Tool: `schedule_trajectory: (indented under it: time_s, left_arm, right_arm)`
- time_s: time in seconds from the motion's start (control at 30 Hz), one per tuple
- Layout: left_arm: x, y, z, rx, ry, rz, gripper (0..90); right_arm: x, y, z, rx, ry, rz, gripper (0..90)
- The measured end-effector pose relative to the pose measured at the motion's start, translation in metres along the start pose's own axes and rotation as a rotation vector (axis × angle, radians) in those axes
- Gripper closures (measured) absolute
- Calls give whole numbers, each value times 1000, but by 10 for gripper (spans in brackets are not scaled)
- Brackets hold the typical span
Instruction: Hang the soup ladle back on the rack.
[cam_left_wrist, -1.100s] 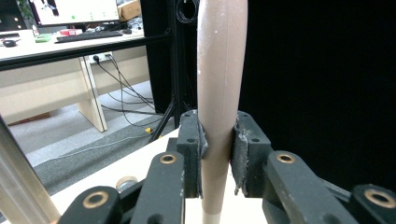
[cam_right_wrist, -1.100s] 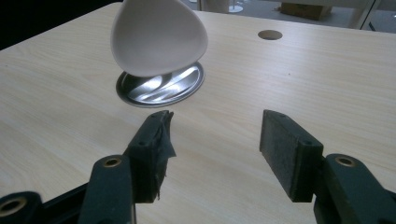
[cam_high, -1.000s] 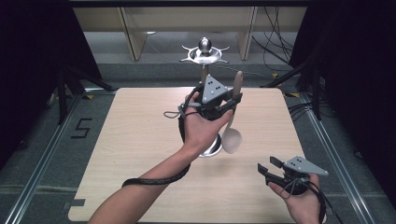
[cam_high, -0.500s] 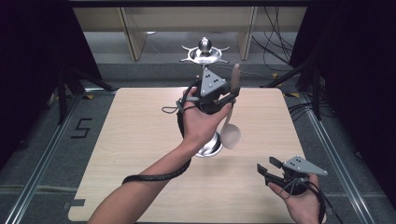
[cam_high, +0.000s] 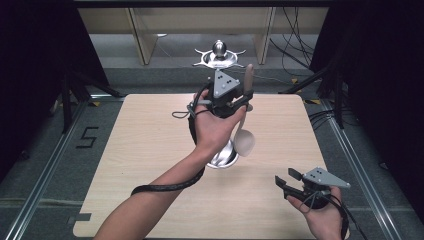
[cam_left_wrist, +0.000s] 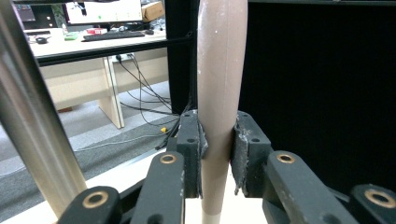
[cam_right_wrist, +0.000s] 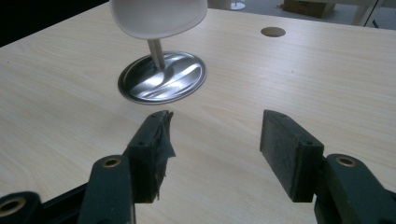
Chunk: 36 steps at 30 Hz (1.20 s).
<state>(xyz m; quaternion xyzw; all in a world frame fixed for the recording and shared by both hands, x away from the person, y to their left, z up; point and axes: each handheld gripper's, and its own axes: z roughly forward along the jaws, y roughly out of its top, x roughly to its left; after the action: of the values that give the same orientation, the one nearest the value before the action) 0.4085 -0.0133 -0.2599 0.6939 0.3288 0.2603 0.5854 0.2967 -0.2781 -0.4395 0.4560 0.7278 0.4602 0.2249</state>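
A spoon with a tan handle (cam_high: 248, 76) and a white bowl (cam_high: 245, 141) hangs upright above the middle of the wooden table (cam_high: 145, 150). My left gripper (cam_high: 243, 100) is raised off the table and shut on the handle (cam_left_wrist: 219, 93), which stands between the jaws. Below the spoon sits a round shiny metal base (cam_high: 223, 158) with a thin rod (cam_right_wrist: 156, 53) rising from it; the white bowl (cam_right_wrist: 159, 17) hovers just over it. My right gripper (cam_high: 286, 178) rests low at the front right, open and empty (cam_right_wrist: 215, 140), pointing at the base (cam_right_wrist: 163, 77).
Beside the spoon in the left gripper view runs a slanted metal rod (cam_left_wrist: 28, 116). A metal fixture with a ball top (cam_high: 218, 52) sits on the floor beyond the table. There is a small round hole (cam_right_wrist: 273, 31) in the tabletop. Cables lie at the back right.
My left gripper has lifted the spoon a little higher and farther from the person. The right gripper has stayed in place, open.
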Motion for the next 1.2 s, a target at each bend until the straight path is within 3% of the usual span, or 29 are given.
schedule_trajectory:
  time_s: [0.33,0.37,0.7,0.73,0.77,0.83,0.93,1.03,1.1,1.13,1.2]
  left_arm:
    - [1,1,-1,-3,9,-6,743]
    - [2,1,-1,-3,10,-6,743]
    - [3,1,0,2,18,-10,743]
    - [3,0,-1,1,19,-10,743]
    - [3,0,-1,1,20,-10,743]
    - [4,0,-1,2,22,-11,743]
    - [5,-1,-1,3,25,-15,743]
    - [7,-1,-1,5,30,-15,743]
    - [9,-2,-1,4,33,-18,743]
    - [10,-3,-1,2,35,-24,743]
    - [12,-4,-1,5,39,-26,743]
  right_arm:
    - [0,0,0,-4,-2,-6,433]
    - [4,0,0,1,8,43,433]
    - [4,0,-2,27,0,39,432]
    - [3,0,-2,24,-2,33,432]
    - [0,0,0,9,-6,-10,432]
    - [0,0,0,13,-7,-11,432]
    - [3,0,-1,28,-4,29,433]
    - [4,0,-1,30,-2,35,432]
    - [4,0,-1,30,-4,30,432]
    - [1,0,-1,19,-11,-6,432]
    - [0,0,-1,19,-7,-6,432]
